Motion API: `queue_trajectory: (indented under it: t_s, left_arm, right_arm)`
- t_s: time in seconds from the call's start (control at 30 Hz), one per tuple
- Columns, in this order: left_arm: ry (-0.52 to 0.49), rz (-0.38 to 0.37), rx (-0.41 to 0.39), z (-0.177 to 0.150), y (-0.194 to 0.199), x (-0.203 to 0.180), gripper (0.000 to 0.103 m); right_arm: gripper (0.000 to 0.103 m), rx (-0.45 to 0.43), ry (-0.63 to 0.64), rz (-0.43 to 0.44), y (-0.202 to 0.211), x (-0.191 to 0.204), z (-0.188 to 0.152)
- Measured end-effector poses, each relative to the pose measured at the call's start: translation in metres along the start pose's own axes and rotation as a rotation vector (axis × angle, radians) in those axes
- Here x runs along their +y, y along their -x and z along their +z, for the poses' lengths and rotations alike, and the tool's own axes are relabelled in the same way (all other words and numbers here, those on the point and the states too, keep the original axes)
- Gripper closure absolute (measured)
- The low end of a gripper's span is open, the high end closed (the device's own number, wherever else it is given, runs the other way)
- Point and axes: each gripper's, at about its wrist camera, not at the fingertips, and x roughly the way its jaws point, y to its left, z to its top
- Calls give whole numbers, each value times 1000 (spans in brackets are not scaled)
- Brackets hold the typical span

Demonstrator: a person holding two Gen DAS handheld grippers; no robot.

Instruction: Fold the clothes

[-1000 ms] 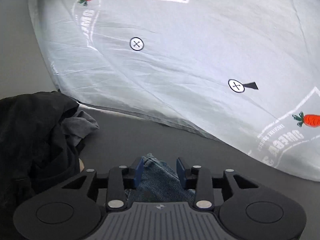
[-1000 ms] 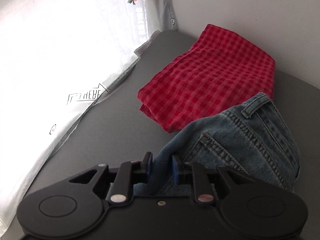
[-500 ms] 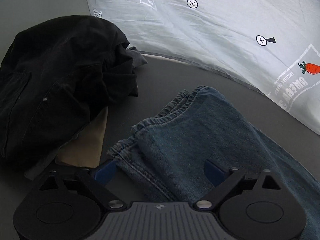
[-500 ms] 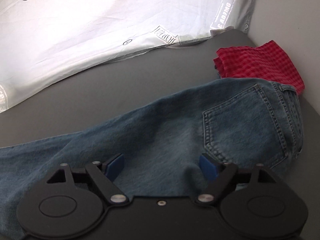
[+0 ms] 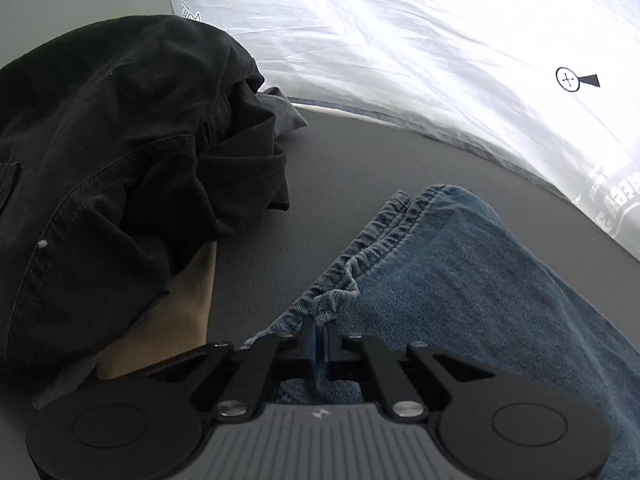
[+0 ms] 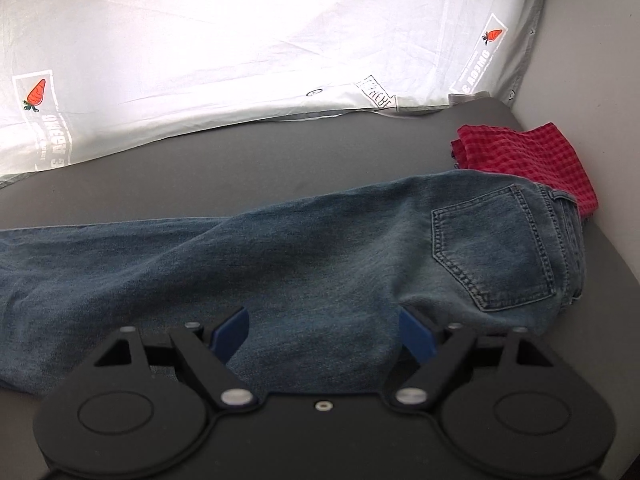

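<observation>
Lying lengthwise across the dark grey table (image 6: pixel 280 152), the jeans (image 6: pixel 320 248) have their waist and back pocket at the right, overlapping the edge of a folded red checked cloth (image 6: pixel 532 160), while the leg hems reach toward a heap of black clothes (image 5: pixel 120 140). The left tongs (image 5: pixel 320 340) are pressed together, pinching a small bunched bit of hem, and this thin bite may catch only one layer, so a lift could let the other leg sag or slip free. The right tongs (image 6: pixel 324 332) stand spread above the seat of the jeans, gripping nothing; closing there could gather a wrinkle instead of an edge. Dragging the waist might also pull the red cloth askew, and swinging the hems could snag the black heap.
</observation>
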Motion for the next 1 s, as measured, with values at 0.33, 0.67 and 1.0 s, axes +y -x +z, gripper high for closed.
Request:
queue_trajectory:
  t_s: [0.33, 0.67, 1.0]
  left_arm:
    - [-116, 53, 54, -17, 12, 23, 83]
    - [-374, -277, -46, -46, 89, -74, 20]
    - [-812, -421, 0, -128, 87, -233, 12]
  right_arm:
    - [20, 68, 36, -76, 20, -13, -53]
    - [12, 54, 203, -224, 5, -4, -105]
    - [3, -64, 258, -232, -32, 13, -113]
